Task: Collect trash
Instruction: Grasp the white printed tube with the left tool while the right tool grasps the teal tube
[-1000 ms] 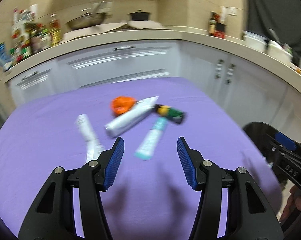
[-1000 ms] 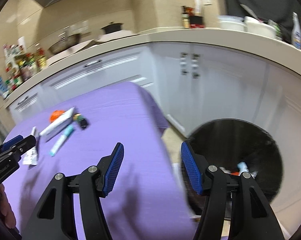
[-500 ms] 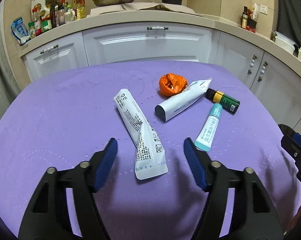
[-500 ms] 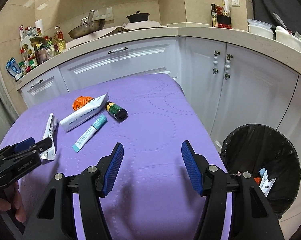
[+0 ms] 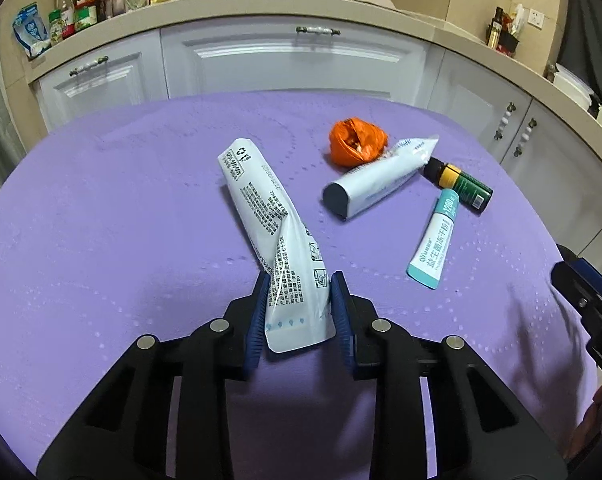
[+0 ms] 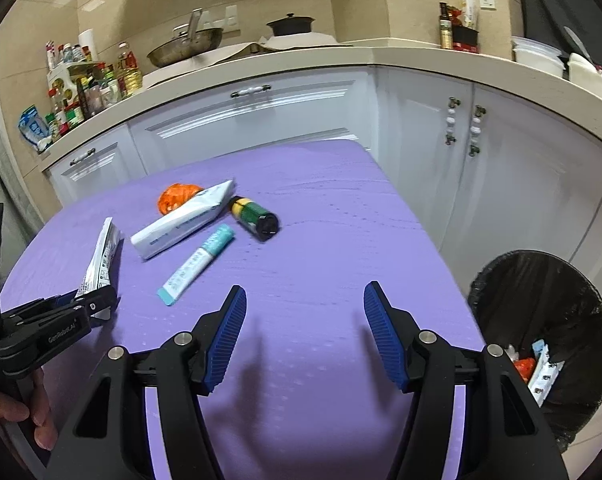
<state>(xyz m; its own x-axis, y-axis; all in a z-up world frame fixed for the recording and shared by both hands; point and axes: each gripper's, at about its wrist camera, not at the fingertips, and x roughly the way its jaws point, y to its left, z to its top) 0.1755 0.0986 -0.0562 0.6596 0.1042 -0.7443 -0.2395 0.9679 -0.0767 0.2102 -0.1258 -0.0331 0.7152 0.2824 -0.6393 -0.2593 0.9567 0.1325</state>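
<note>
My left gripper (image 5: 299,312) is closing, a white wrapper (image 5: 277,240) between its pads. My right gripper (image 6: 305,334) hangs open over the purple table (image 6: 321,240).

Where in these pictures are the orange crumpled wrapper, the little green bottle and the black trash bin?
orange crumpled wrapper (image 5: 357,147): left wrist view, on its crinkled middle.
green bottle (image 6: 253,218): right wrist view, on its side, by the yellow band.
black trash bin (image 6: 501,304): right wrist view, on the liner's near left rim.

trash bin (image 6: 541,320) cut off at right edge; pouch (image 5: 277,240) print unreadable.
</note>
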